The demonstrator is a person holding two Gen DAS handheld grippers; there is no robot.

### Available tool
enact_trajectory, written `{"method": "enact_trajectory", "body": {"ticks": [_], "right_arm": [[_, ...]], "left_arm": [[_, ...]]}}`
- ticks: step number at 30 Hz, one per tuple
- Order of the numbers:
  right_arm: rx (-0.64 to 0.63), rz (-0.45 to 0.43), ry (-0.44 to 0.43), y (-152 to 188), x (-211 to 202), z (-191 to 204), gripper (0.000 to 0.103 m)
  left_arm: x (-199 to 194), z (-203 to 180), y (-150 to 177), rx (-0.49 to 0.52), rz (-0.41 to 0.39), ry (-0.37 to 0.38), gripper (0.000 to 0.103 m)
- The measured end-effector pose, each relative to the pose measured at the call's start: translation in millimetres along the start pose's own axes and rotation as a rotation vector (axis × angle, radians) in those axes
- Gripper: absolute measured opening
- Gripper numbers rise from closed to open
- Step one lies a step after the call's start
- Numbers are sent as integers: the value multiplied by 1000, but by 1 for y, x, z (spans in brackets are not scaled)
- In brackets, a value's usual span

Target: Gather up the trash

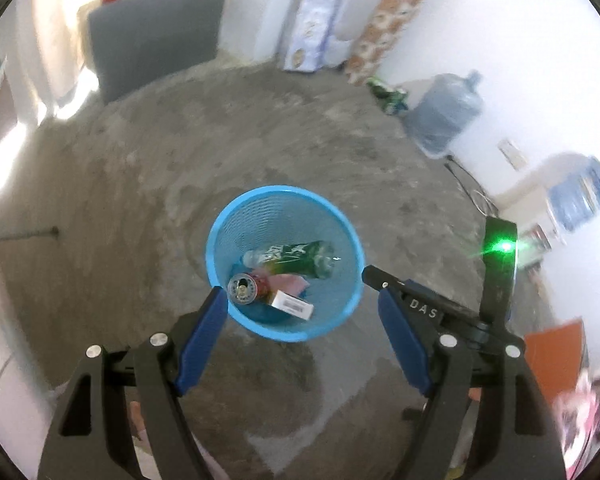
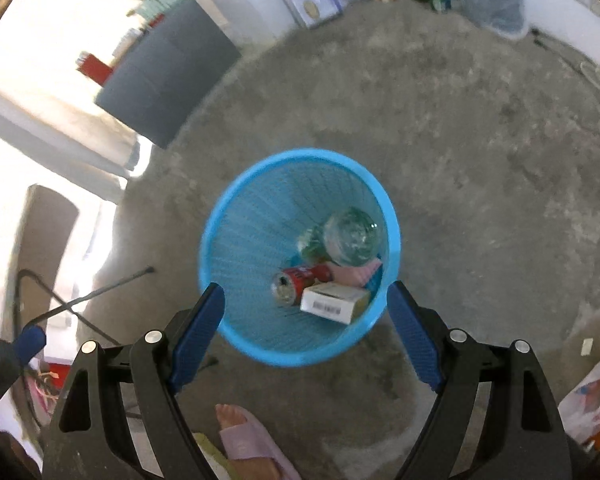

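Two wrist cameras look steeply down at a grey concrete floor (image 1: 260,140). A blue mesh bin (image 1: 342,236) stands on it, seen from above in both views (image 2: 220,248). The trash lies at the bottom of the bin: a green plastic bottle (image 1: 300,258) on its side, a red can (image 1: 246,288) with its open end up, a white carton (image 1: 292,306) with a barcode, and a pink scrap (image 1: 290,282).

The left gripper (image 1: 296,294) hangs over the bin with its blue-padded jaws spread wide and nothing between them. The right gripper (image 2: 306,292) is the same: jaws apart, empty, above the bin's near rim.

A foot in a pink slipper (image 2: 248,440) stands just below the bin. A large water jug (image 1: 446,112) sits by the far wall.
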State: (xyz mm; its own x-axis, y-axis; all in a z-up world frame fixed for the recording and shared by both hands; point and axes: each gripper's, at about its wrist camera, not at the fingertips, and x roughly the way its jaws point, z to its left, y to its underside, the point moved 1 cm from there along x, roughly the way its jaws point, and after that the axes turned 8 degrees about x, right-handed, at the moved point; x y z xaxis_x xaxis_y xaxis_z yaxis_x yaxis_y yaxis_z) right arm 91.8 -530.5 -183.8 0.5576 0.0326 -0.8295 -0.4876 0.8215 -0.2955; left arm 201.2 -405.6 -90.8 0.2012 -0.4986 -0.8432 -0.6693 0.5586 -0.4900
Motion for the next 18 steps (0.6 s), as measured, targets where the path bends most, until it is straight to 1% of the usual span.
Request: {"method": "enact_trajectory", "body": {"ticks": [3,5,7,8,10,11,13,14,15,17,18], "right_arm": [[-29,-59,-39,21,-41,9,80],[-56,-97,-56,33,-65,16,83],[-82,-130,-72,44,-86,24,85],[-98,-147,-79,50,-97,29,85],[-138,-181,-102,62,-119,43,87],[-157,-196,-113,67,-130,50,87],[-206,-224,-128,76,-146,67,89],[-234,-238,-133,80,-153,75,92],[-263,-252,-138,84,-161,84,93],[-336,-280,-151,92,-176,109,95],[-379,-294,-158,98,-182,125,95]], "left_arm": [[-43,-7,16,53,-66,25,81],[-67,-6,26,75,-94,12,82],[-99,-1,42,89,-135,-16,83],[-110,1,48,93,-152,-18,85],[-143,13,65,89,-215,-36,89],[-159,20,73,80,-243,-50,90],[-184,35,87,46,-268,-63,90],[-197,44,95,19,-287,-62,90],[-208,52,102,-4,-304,-61,90],[-235,73,123,-82,-358,-76,93],[-243,80,130,-108,-371,-78,93]]}}
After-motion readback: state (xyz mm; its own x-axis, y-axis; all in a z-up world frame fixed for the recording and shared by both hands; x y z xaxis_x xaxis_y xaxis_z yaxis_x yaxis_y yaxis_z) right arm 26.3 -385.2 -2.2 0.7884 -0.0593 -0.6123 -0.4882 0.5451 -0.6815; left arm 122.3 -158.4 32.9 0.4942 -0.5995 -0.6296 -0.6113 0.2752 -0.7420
